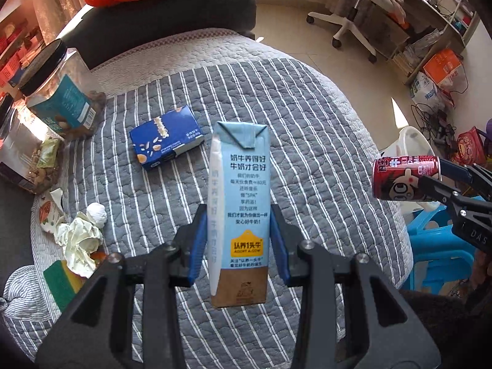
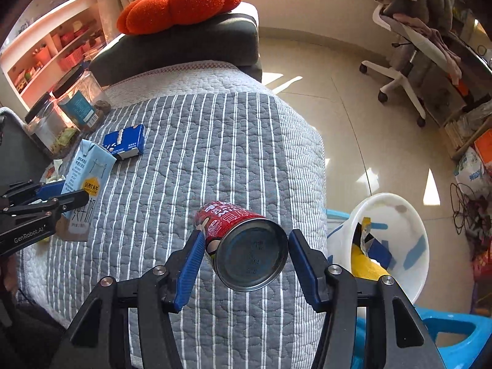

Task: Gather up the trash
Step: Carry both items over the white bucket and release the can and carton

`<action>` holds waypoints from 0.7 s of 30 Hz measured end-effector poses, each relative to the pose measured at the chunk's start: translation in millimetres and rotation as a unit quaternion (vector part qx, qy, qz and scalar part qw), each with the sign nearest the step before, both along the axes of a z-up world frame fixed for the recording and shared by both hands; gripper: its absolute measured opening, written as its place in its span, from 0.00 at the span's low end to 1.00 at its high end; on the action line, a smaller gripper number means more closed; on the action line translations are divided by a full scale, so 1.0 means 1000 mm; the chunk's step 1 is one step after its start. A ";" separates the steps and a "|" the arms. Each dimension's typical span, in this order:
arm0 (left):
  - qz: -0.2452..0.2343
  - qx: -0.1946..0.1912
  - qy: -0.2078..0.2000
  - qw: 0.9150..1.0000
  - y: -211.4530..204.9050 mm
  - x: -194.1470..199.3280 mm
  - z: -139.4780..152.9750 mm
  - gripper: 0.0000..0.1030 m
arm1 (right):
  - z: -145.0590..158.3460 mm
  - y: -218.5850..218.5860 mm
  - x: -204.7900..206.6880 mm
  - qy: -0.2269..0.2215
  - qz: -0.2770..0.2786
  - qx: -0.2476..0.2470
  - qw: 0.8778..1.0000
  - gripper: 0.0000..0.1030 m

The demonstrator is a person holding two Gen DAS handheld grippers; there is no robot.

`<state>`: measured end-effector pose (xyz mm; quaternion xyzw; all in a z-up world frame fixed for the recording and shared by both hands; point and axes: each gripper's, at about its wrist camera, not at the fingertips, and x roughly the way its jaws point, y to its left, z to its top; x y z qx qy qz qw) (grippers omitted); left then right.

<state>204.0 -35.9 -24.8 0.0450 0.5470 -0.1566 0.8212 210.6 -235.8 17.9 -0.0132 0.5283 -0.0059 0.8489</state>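
Milk carton [image 1: 238, 209]: left gripper [image 1: 238, 240] clamped on its lower sides, held above the striped quilt [image 1: 307, 123]. Probably light, walls crushable; grip low.

Red can [image 2: 243, 243]: right gripper [image 2: 244, 261] clamped across it, left of the white bin [image 2: 409, 215]. Smooth, likely slippery.

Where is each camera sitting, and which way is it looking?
Left wrist view: sits on the left gripper, looking along its fingers at the milk carton it holds over the striped blanket; the right gripper shows.
Right wrist view: sits on the right gripper, looking at its red can, white bin beside; the left gripper shows.
Both share: carton, can, blanket, blue box.
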 end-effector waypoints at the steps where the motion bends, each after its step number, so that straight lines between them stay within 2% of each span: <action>1: -0.004 -0.001 -0.002 1.000 -0.006 0.000 0.001 0.39 | 0.003 -0.009 -0.004 -0.002 -0.009 0.001 1.000 0.56; 11: -0.047 -0.013 -0.011 0.999 -0.073 -0.008 0.005 0.39 | 0.020 -0.109 -0.046 -0.018 -0.124 0.004 0.992 0.56; 21: -0.077 -0.021 -0.015 0.997 -0.127 -0.017 0.003 0.39 | 0.007 -0.189 -0.068 0.002 -0.211 -0.006 0.977 0.56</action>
